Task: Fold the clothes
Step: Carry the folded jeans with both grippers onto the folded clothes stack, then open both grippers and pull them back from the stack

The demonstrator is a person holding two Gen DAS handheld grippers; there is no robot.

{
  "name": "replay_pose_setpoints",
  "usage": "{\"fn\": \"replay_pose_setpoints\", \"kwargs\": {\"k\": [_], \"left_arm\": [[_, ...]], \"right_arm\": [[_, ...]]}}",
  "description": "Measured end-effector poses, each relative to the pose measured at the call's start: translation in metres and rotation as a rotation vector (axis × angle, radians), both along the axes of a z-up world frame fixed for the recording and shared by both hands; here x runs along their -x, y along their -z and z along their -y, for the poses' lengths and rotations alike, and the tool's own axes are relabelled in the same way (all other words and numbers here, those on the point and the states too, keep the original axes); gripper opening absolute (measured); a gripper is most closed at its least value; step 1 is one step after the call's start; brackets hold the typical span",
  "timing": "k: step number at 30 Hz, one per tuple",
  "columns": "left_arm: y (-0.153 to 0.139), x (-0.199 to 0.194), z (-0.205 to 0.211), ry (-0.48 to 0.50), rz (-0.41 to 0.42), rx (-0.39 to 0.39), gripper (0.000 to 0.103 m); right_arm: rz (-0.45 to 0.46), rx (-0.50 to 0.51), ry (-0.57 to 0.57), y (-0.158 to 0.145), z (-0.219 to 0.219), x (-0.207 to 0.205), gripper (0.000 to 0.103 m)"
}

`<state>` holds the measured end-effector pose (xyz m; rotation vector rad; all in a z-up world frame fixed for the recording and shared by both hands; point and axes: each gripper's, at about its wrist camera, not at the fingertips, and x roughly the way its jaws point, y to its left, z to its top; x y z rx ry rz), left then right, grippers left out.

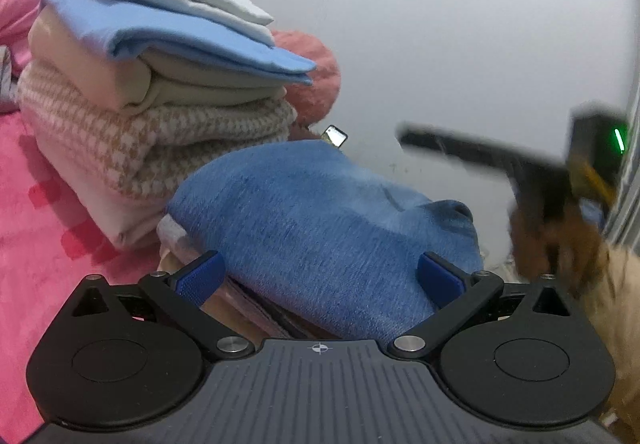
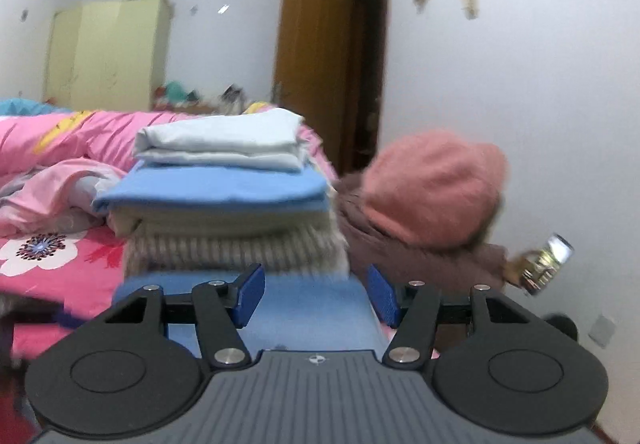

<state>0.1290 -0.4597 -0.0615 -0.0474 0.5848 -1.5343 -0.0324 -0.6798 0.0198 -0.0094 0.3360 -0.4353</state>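
A folded fuzzy blue sweater [image 1: 320, 220] lies on a small pile just ahead of my left gripper [image 1: 320, 276], whose jaws stand wide open on either side of it, empty. Left of it rises a tall stack of folded clothes [image 1: 152, 84]: white, light blue, beige and houndstooth pieces. In the right wrist view the same stack [image 2: 224, 196] stands behind the blue sweater [image 2: 312, 300]. My right gripper [image 2: 316, 294] is open and empty just above the sweater. The right gripper also shows blurred at the right of the left view [image 1: 520, 164].
A pink floral bedspread [image 2: 52, 244] covers the bed. A fluffy salmon-pink garment [image 2: 436, 188] and a brown one [image 2: 400, 252] sit by the white wall. A small bottle [image 2: 544, 264] is at the right. A wooden door [image 2: 320, 60] and yellow wardrobe [image 2: 108, 52] stand behind.
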Motion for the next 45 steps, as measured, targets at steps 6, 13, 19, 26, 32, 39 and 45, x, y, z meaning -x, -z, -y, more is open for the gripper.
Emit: {"fn": "replay_pose_setpoints", "kwargs": {"k": [6,13,19,26,32,39,45], "left_arm": [[0.004,-0.004,0.003,-0.030,-0.045,-0.014,0.103],[-0.024,0.004,-0.011,-0.066,0.072,0.000,0.103],[-0.058,0.003,-0.010,-0.074,0.078,0.119,0.103],[-0.036,0.021,0.038,-0.031,0.179,-0.058,0.103],[-0.052,0.034,0.019,-0.045,0.220,-0.064,0.103],[-0.056,0.053,-0.004,-0.174,0.232,-0.191,0.103],[-0.069,0.097,-0.058,-0.276,0.304,-0.201,0.103]], "right_arm": [[-0.342,-0.269,-0.049,0.034,0.048,-0.094,0.059],[-0.205,-0.190,0.000,-0.010,0.026,-0.058,0.057],[-0.081,-0.187,0.026,-0.022,0.028,-0.008,0.022],[-0.153,-0.308,0.183,0.028,0.054,0.015,0.019],[0.130,-0.238,0.077,-0.010,-0.003,0.093,0.019],[-0.045,-0.132,0.124,0.044,-0.044,0.079,0.021],[0.007,-0.202,0.120,0.046,-0.093,0.146,0.023]]}}
